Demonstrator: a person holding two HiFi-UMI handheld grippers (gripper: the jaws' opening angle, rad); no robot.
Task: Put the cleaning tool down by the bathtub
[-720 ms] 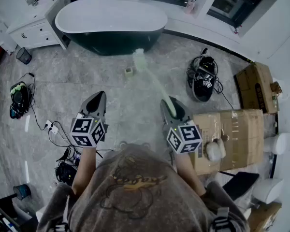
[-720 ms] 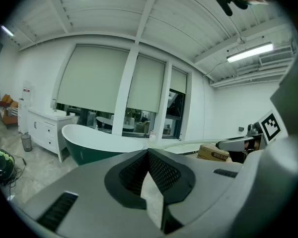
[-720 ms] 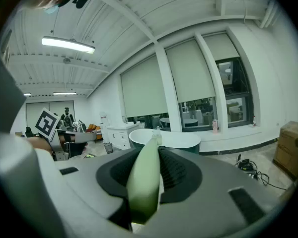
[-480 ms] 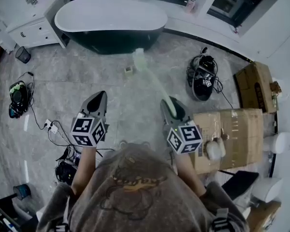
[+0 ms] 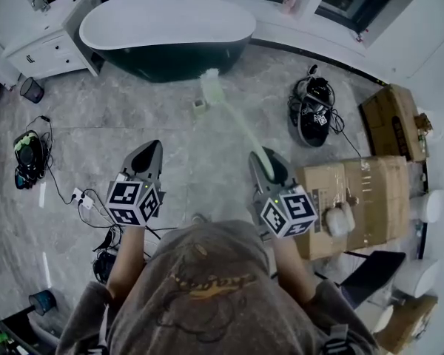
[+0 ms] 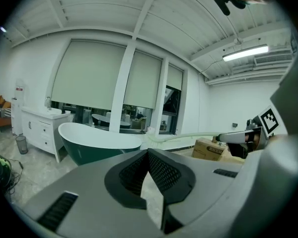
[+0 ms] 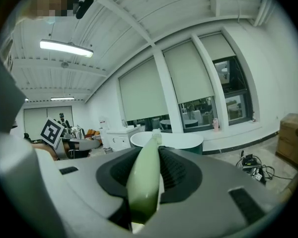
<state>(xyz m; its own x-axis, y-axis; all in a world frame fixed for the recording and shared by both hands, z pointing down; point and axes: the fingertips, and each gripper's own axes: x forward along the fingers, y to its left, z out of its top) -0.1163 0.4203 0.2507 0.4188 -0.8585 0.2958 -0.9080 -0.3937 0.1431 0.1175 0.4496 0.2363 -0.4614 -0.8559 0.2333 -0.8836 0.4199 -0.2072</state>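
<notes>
A pale green long-handled cleaning tool sticks forward out of my right gripper, its brush head pointing toward the bathtub. In the right gripper view the green handle lies between the pads, which are shut on it. The dark green bathtub with a white rim stands ahead on the grey tiled floor, also seen as a bathtub in the left gripper view. My left gripper is held level at the left, its jaws shut with nothing between them.
A white vanity cabinet stands left of the tub, with a small black bin beside it. Cardboard boxes lie at the right. Tangled cables and devices sit on the floor right of centre, more cables at the left. A small cup stands near the tub.
The person has stepped slightly forward; the tub and the floor things have slid a little down and outward in the head view. Both grippers keep their pose, the tool still held.
</notes>
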